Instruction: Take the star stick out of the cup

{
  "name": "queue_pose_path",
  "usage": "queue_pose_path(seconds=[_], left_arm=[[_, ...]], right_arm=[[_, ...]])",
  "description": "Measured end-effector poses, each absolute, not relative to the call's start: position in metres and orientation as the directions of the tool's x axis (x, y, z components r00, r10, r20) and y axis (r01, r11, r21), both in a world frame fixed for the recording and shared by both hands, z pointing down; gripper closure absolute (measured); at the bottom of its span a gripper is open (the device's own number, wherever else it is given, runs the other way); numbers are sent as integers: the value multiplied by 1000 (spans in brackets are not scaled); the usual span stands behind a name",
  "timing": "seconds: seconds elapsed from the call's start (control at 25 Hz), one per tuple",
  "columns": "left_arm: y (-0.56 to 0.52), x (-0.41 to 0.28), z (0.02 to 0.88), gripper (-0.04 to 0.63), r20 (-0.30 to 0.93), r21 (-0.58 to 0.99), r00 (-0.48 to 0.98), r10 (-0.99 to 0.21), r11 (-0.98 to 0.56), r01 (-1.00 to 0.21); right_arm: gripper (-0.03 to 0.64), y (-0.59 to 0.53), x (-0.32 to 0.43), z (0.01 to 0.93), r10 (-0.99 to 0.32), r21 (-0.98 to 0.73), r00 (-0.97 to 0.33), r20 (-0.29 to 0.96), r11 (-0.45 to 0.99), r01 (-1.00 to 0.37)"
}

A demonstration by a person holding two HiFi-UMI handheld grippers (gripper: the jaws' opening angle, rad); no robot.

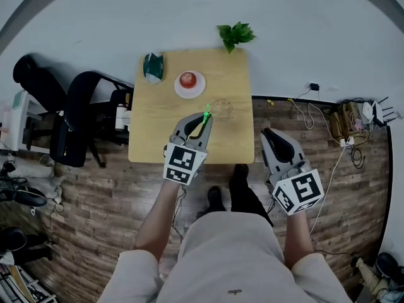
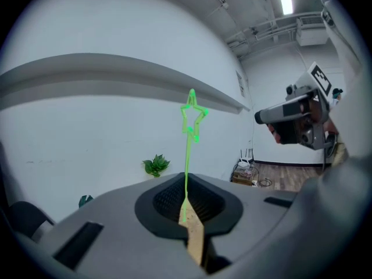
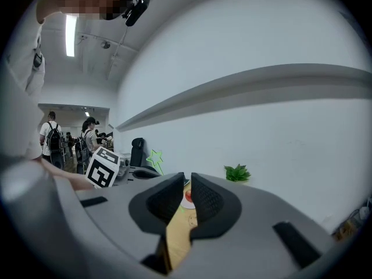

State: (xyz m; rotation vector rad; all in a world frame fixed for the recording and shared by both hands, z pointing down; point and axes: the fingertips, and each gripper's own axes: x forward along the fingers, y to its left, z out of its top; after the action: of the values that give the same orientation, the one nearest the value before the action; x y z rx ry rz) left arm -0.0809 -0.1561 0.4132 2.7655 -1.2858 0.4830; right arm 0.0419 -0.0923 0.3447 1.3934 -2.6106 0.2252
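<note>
Fingers of the left gripper (image 2: 186,196) pinch the star stick (image 2: 187,161); right gripper (image 3: 187,183) fingers stand slightly apart, seemingly empty.

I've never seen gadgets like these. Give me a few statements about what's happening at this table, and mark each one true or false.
1. The left gripper is clamped on the green star stick. True.
2. The star stick stands inside the clear cup. False: the stick is held up in the left gripper, next to the cup, which sits on the wooden table.
3. The right gripper carries the red fruit. False: its jaws stand slightly apart with nothing between them, and the fruit lies on the white plate.
4. A leafy green plant shows at the table's far corner. True.
</note>
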Motion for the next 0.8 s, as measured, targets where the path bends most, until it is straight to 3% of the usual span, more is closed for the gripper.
queue_pose_path(seconds=[0.8], left_arm=[[-94, -118, 348, 580, 222, -39, 561, -798, -582, -812]], right_arm=[[617, -70, -5, 324, -769, -25, -610, 193, 617, -786]])
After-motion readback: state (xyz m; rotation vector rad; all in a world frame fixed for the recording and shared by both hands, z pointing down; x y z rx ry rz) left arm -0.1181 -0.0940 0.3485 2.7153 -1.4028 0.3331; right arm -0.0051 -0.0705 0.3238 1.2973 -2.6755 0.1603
